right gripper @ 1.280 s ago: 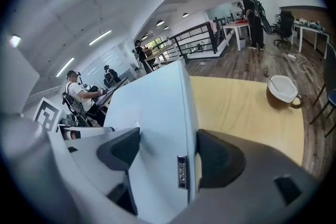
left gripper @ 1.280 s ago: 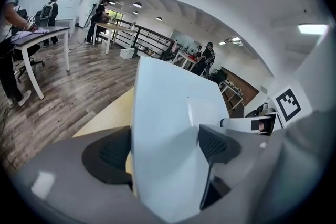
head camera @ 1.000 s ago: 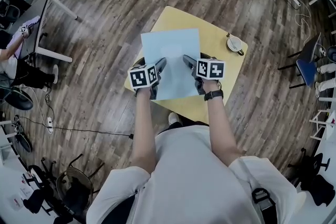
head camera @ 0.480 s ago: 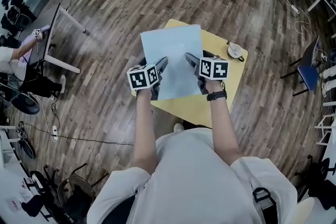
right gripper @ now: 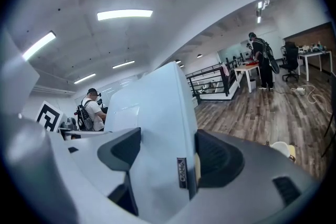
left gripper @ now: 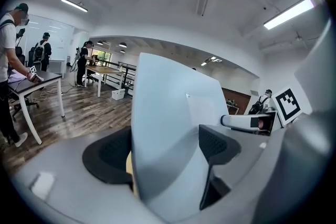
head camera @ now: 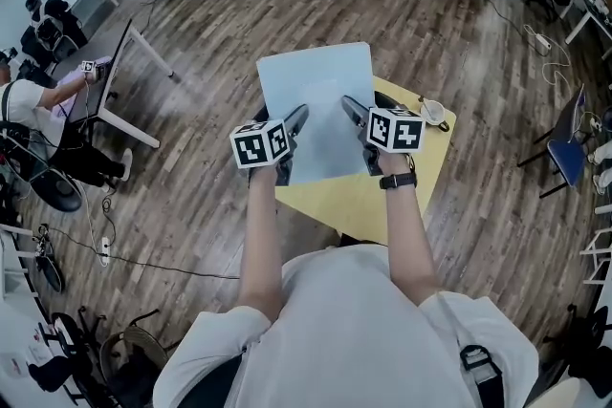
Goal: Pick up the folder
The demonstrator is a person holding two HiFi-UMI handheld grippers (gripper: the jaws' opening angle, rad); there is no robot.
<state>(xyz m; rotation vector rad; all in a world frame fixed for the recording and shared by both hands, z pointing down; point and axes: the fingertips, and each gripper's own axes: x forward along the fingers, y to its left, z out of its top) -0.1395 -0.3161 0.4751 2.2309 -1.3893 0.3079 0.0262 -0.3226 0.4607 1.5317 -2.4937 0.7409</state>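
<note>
While both grippers pinch it, the folder (head camera: 316,102) stands up between the two pairs of jaws, its far end rising away from them. It looks clear of the table (head camera: 371,198). Left gripper (head camera: 291,125): jaws closed on the folder's left edge, one pad on each face. Right gripper (head camera: 353,111): jaws clamped on the right edge, next to a small label on that edge.

Risks, as judgement:
- Both pinches sit near the folder's close end, so most of the sheet hangs unsupported beyond the jaws. A fast tilt or swing could lever it out of the pads.
- Smooth cover and small pad contact mean slip if either grip eases.
- If the grippers drift toward each other the folder bows; if they pull apart, an edge could drag out of one pair of jaws.
- If one side drops, the folder pivots on the other jaws and could fall on the cup (head camera: 432,113), just right of the right jaws.
</note>
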